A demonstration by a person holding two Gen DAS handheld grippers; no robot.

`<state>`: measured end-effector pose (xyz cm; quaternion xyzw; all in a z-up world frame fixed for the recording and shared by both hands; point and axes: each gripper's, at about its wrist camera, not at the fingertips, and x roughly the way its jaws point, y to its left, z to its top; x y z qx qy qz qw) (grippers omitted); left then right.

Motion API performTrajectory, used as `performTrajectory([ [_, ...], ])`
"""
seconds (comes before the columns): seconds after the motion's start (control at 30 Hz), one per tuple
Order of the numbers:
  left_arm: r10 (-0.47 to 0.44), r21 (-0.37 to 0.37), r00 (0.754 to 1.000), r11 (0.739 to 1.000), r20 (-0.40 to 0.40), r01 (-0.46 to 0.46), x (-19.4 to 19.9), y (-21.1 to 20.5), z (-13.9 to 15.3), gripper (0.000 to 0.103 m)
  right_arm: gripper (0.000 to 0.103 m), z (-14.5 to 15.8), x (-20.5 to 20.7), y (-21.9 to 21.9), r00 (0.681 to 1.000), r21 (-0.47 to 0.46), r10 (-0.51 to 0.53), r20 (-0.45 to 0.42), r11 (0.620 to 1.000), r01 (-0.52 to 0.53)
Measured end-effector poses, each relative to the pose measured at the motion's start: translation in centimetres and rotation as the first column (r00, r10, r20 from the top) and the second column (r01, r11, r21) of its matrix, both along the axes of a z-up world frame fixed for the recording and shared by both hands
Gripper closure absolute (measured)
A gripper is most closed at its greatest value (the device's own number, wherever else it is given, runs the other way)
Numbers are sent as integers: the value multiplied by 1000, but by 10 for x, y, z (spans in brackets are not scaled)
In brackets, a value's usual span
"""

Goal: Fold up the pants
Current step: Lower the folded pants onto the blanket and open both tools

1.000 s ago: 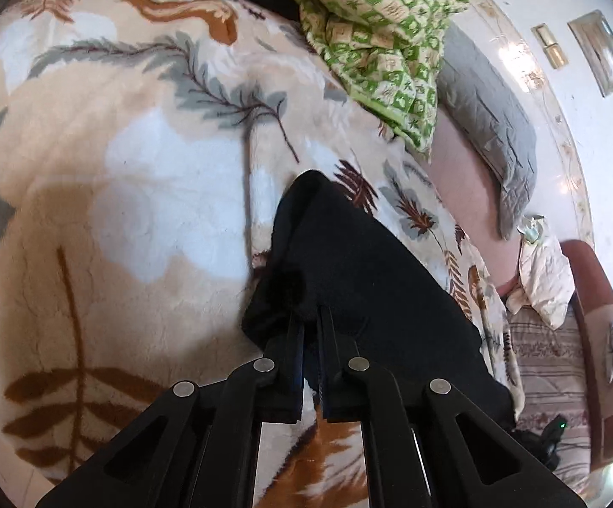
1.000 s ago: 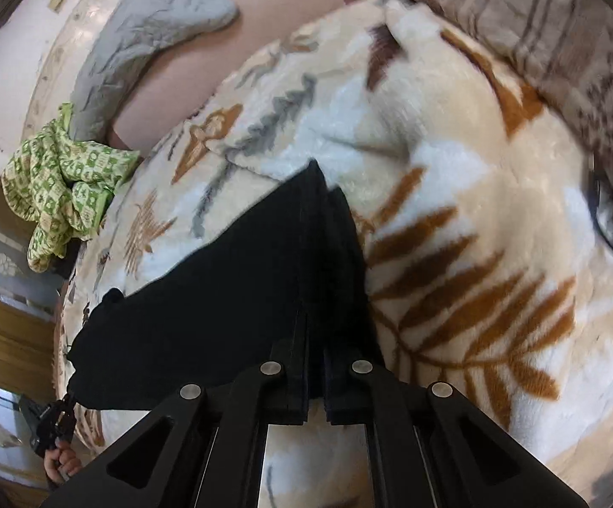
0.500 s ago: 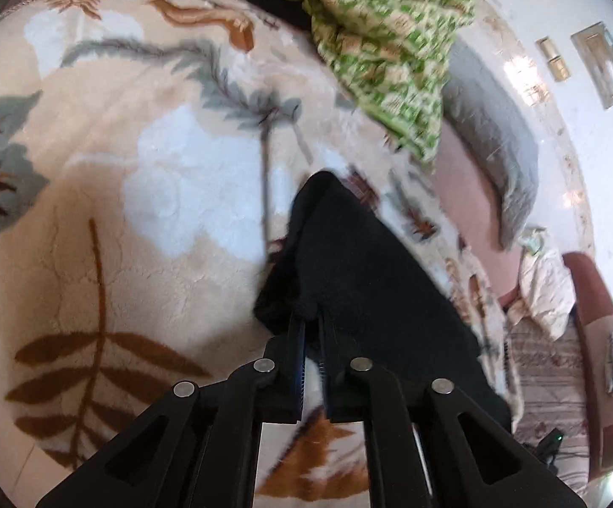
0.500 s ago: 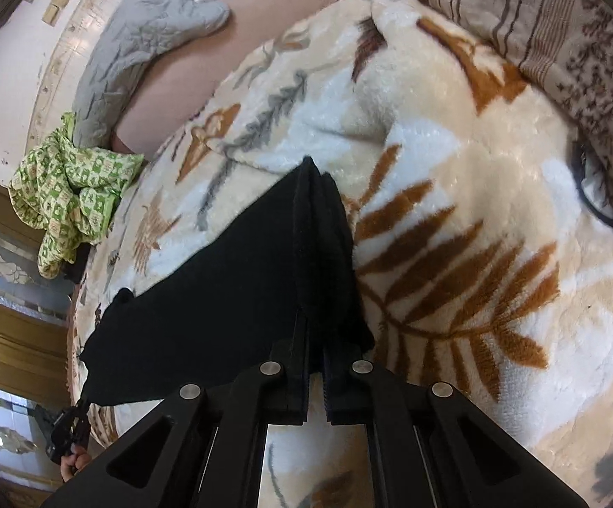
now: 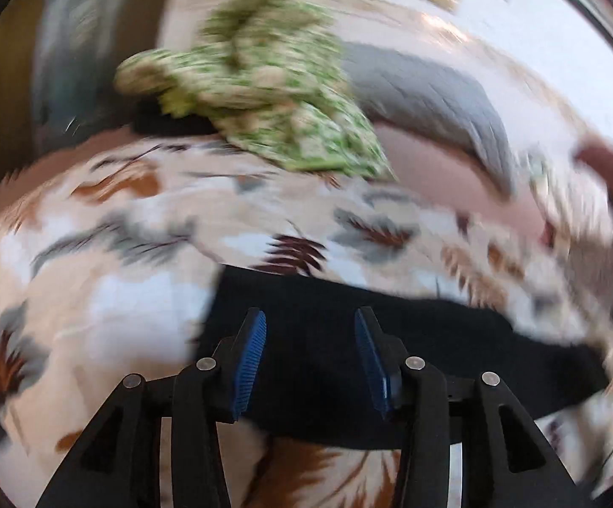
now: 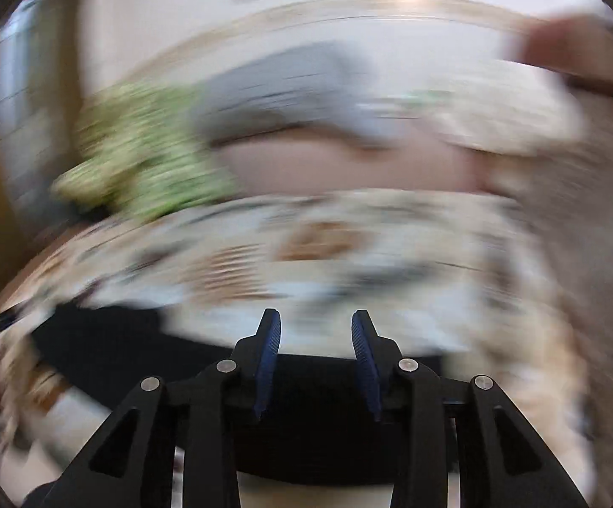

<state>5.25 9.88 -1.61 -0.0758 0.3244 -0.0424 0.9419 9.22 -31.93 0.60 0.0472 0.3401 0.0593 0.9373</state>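
Both grippers, left gripper [image 5: 309,357] and right gripper [image 6: 315,360], have just opened, releasing the pants [image 5: 391,338]; jaws spread, empty. Pants lie folded near the blanket's [image 5: 137,296] front edge, fold apparently set.

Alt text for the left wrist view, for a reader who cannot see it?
Open left gripper, its jaws just opened and nothing between them, above black pants lying flat on a leaf-print blanket. Behind, blurred: a green patterned cloth and grey pillow.

You have one pair of black pants [image 5: 391,338] on one leaf-print blanket [image 5: 115,262]. Behind lie one green patterned cloth [image 5: 272,84] and one grey pillow [image 5: 433,97].
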Motion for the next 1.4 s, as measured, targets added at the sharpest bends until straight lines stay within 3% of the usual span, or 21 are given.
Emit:
performTrajectory([
  [0.07, 36, 63, 993, 998, -112, -30, 13, -9, -33, 69, 66, -5, 24, 50, 987, 53, 161, -13, 986, -160],
  [0.17, 31, 134, 998, 991, -47, -24, 1, -14, -43, 69, 69, -22, 56, 115, 949, 94, 311, -58, 948, -305],
  [0.2, 33, 127, 999, 992, -40, -27, -2, -13, -43, 69, 71, -32, 66, 130, 936, 98, 341, -88, 938, -332],
  [0.23, 33, 120, 999, 992, -43, -28, -1, -12, -43, 69, 72, -51, 85, 147, 923, 69, 348, -166, 938, -341],
  [0.3, 31, 104, 998, 994, -52, -26, -1, -12, -45, 69, 73, -98, 113, 157, 892, -14, 247, -377, 962, -273],
  [0.4, 35, 94, 999, 995, -39, -32, -5, -12, -47, 69, 73, -103, 121, 150, 900, 53, 231, -370, 972, -228],
  [0.5, 33, 87, 999, 996, -21, -31, -9, -10, -51, 69, 69, -78, 109, 130, 913, 106, 255, -319, 967, -233],
  [0.63, 30, 70, 999, 997, -19, -28, -10, -6, -53, 69, 53, -34, 59, 84, 957, 26, 229, -177, 973, -228],
  [0.73, 37, 69, 999, 997, -12, -36, -11, -5, -54, 69, 47, -32, 26, 24, 984, -148, 86, -158, 983, -110],
  [0.8, 43, 59, 999, 997, -15, -42, -10, -4, -54, 69, 38, -60, 18, -28, 964, -200, -78, -253, 979, 27],
  [0.83, 44, 52, 999, 998, -17, -43, -10, -4, -54, 69, 35, -88, 18, -57, 917, -169, -159, -365, 980, 103],
  [0.87, 47, 53, 999, 998, -18, -46, -10, -5, -54, 69, 33, -102, 12, -81, 921, -28, -135, -364, 991, 134],
  [0.9, 48, 55, 999, 997, -17, -47, -9, -5, -54, 69, 34, -92, 10, -88, 942, 31, -94, -323, 994, 109],
  [0.93, 47, 55, 999, 997, -14, -46, -9, -5, -54, 69, 37, -81, 13, -91, 940, 42, -78, -332, 994, 97],
  [1.07, 32, 36, 999, 999, -17, -32, -8, -1, -53, 69, 36, -50, -14, -110, 958, 218, -100, -268, 962, 162],
  [1.13, 27, 36, 1000, 999, -15, -27, -8, -1, -53, 69, 33, -38, -31, -109, 967, 240, -71, -246, 962, 132],
  [1.17, 28, 38, 999, 999, -15, -28, -8, -1, -53, 69, 26, -43, -35, -109, 957, 227, -64, -284, 965, 132],
  [1.23, 32, 40, 999, 999, -16, -32, -8, -1, -53, 69, 23, -72, -34, -104, 902, 209, -37, -431, 968, 139],
  [1.27, 34, 38, 999, 999, -18, -33, -8, -1, -53, 69, 25, -76, -35, -104, 893, 206, -26, -449, 970, 132],
  [1.33, 31, 32, 999, 999, -20, -30, -7, 0, -53, 69, 25, -57, -43, -105, 927, 207, -26, -373, 972, 111],
  [1.4, 25, 26, 999, 999, -20, -24, -7, 1, -52, 69, 24, -38, -58, -117, 956, 280, -72, -285, 947, 155],
])
